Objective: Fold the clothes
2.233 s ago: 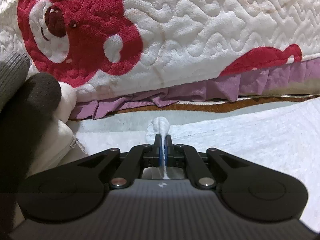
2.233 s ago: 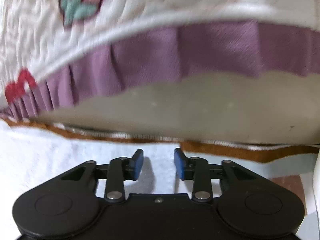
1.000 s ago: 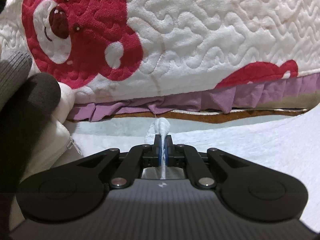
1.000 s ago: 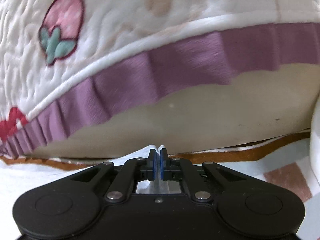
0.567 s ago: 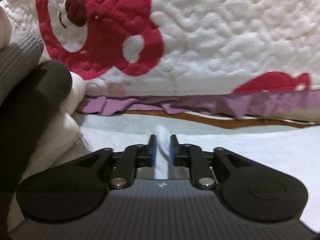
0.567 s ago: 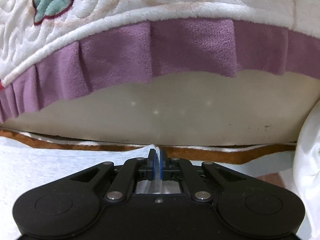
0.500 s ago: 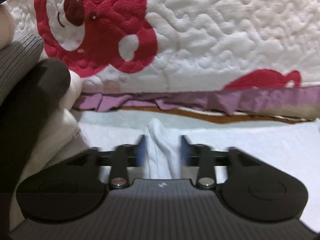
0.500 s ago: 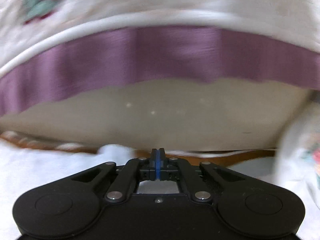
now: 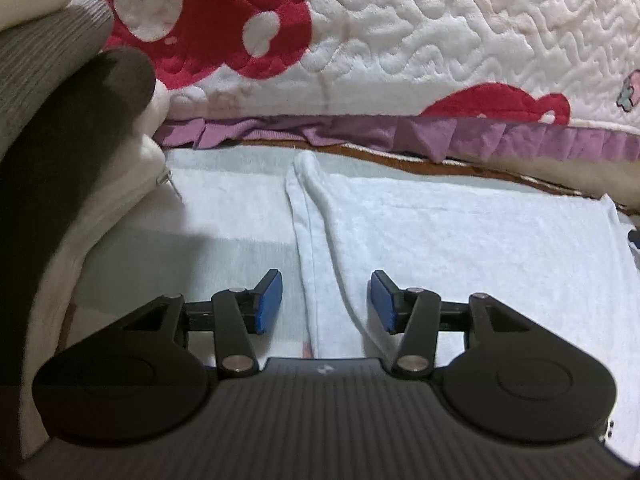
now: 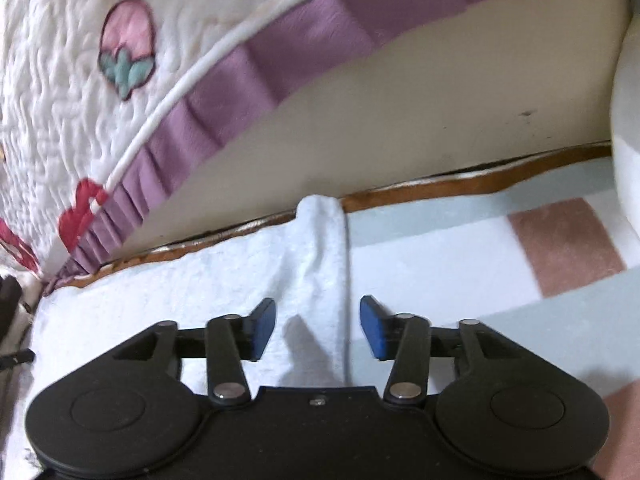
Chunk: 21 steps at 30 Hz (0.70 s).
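White garment (image 9: 460,248) lies flat, unheld

My left tool (image 9: 326,302) is matte black: two rounded housings, angled link arms pinned with silver rivets, blue pads at the fingertips (image 9: 269,300), and a ribbed grey body bearing a small white mark. My right tool (image 10: 318,328) matches it, but its body is smooth with one centre screw.
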Each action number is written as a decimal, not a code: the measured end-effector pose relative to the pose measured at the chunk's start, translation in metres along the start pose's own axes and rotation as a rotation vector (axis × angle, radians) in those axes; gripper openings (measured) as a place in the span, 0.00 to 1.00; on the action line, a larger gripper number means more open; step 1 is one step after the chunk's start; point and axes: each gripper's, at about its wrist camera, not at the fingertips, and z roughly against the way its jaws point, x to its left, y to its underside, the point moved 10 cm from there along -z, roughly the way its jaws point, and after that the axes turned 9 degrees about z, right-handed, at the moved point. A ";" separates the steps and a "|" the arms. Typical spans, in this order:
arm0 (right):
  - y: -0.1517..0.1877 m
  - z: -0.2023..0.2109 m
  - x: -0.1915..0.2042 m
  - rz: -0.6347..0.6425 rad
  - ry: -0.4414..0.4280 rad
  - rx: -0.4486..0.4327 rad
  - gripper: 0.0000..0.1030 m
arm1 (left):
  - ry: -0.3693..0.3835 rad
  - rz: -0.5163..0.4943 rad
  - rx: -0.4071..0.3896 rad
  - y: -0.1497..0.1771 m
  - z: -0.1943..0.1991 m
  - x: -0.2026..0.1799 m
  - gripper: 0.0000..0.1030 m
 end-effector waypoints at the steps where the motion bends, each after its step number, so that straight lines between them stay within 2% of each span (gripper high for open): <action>1: -0.009 0.006 -0.001 0.048 0.023 -0.017 0.48 | -0.001 0.016 -0.011 -0.002 -0.001 0.002 0.47; 2: -0.010 0.008 0.005 0.128 0.050 -0.020 0.37 | 0.001 0.043 -0.025 -0.004 -0.003 0.004 0.47; 3: -0.009 0.010 0.013 0.214 0.077 -0.020 0.04 | 0.000 0.062 -0.030 -0.005 -0.003 0.005 0.47; 4: -0.015 0.017 0.014 0.245 0.087 -0.006 0.04 | -0.001 0.078 -0.034 -0.006 -0.004 0.006 0.47; 7: -0.032 0.033 -0.002 0.269 0.176 -0.041 0.01 | -0.030 0.023 -0.033 -0.006 -0.005 0.003 0.42; 10: -0.022 0.023 -0.008 0.351 0.227 0.020 0.01 | -0.061 -0.053 -0.039 -0.005 -0.007 0.000 0.42; 12: -0.020 0.022 -0.012 0.339 0.246 0.020 0.01 | -0.071 -0.065 -0.045 -0.006 -0.008 -0.001 0.44; 15: -0.024 0.017 -0.032 0.258 0.382 0.013 0.00 | -0.059 -0.033 -0.053 -0.013 -0.014 -0.002 0.49; 17: -0.028 0.017 -0.050 0.083 0.315 -0.009 0.02 | -0.037 -0.001 -0.064 -0.020 -0.020 -0.002 0.55; 18: -0.031 0.017 -0.059 -0.009 0.275 -0.020 0.09 | -0.027 0.013 -0.074 -0.024 -0.024 -0.002 0.57; 19: -0.034 0.020 -0.066 -0.084 0.227 -0.045 0.12 | -0.026 0.006 -0.076 -0.028 -0.028 -0.004 0.57; 20: -0.036 0.022 -0.070 -0.141 0.182 -0.057 0.19 | -0.026 -0.004 -0.076 -0.031 -0.032 -0.006 0.57; 21: -0.036 0.021 -0.072 -0.187 0.137 -0.056 0.36 | -0.027 -0.014 -0.076 -0.034 -0.037 -0.007 0.55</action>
